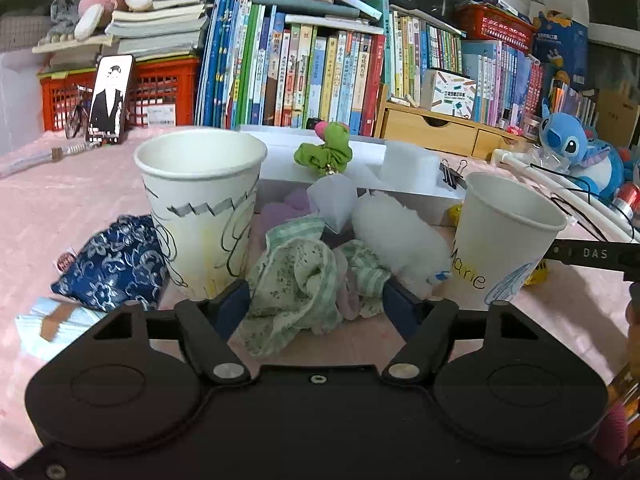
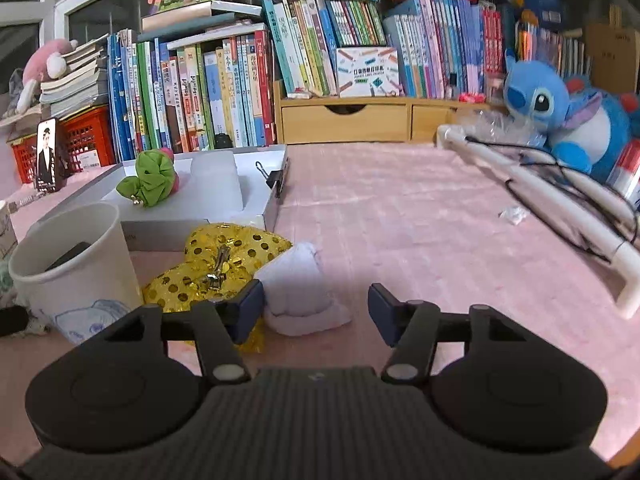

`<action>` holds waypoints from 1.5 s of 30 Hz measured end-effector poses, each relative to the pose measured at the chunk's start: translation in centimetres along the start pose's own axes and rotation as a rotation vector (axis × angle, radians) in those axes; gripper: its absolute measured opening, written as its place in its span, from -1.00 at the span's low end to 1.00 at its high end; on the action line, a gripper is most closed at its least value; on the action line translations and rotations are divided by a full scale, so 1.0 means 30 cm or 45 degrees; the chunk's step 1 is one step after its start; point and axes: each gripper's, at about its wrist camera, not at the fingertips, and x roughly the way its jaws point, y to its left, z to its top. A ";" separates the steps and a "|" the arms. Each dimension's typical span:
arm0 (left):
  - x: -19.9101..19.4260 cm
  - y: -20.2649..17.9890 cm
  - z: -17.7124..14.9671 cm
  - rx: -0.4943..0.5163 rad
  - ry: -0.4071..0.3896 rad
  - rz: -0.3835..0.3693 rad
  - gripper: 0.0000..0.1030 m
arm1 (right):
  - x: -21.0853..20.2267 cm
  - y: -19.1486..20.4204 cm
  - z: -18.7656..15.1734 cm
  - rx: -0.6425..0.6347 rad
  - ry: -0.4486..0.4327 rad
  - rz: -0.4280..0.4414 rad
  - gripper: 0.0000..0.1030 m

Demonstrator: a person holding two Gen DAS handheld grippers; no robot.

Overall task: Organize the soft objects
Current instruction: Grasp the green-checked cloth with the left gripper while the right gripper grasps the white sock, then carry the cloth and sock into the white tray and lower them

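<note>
In the left wrist view my left gripper [image 1: 316, 300] is open, its blue pads on either side of a crumpled green patterned cloth [image 1: 296, 284] lying on the pink table. A white fluffy piece [image 1: 400, 236] lies just behind it, and a blue patterned pouch [image 1: 112, 264] lies at the left. In the right wrist view my right gripper [image 2: 316, 308] is open around a rolled white sock [image 2: 300, 288]. A gold sequin bow [image 2: 216, 264] lies left of it, touching the left pad. A green scrunchie [image 2: 154, 178] sits in the white box [image 2: 256, 212].
Two paper cups stand on the table, a tall one [image 1: 200, 208] at left and one [image 1: 504, 240] at right, the latter also in the right wrist view [image 2: 76, 268]. Bookshelf behind. A Stitch plush [image 2: 560, 116] and white tube [image 2: 532, 196] with black cables lie right.
</note>
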 end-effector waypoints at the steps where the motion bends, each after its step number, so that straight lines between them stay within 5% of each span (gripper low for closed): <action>1: 0.001 -0.001 -0.001 -0.005 0.000 0.002 0.30 | 0.008 -0.004 0.002 0.012 0.007 0.009 0.18; 9: 0.002 -0.001 -0.002 0.005 0.032 -0.024 -0.17 | 0.045 0.001 0.008 0.021 0.030 0.034 0.08; 12: -0.020 -0.008 0.000 0.013 0.026 -0.017 -0.57 | 0.042 0.007 0.012 0.033 0.033 0.041 -0.07; 30: -0.229 0.012 0.085 0.017 -0.086 -0.082 -0.60 | -0.107 0.029 0.066 -0.014 -0.071 -0.038 -0.12; 45: -0.241 0.017 0.309 0.049 -0.122 -0.150 -0.59 | -0.173 0.044 0.186 -0.023 -0.175 0.021 -0.12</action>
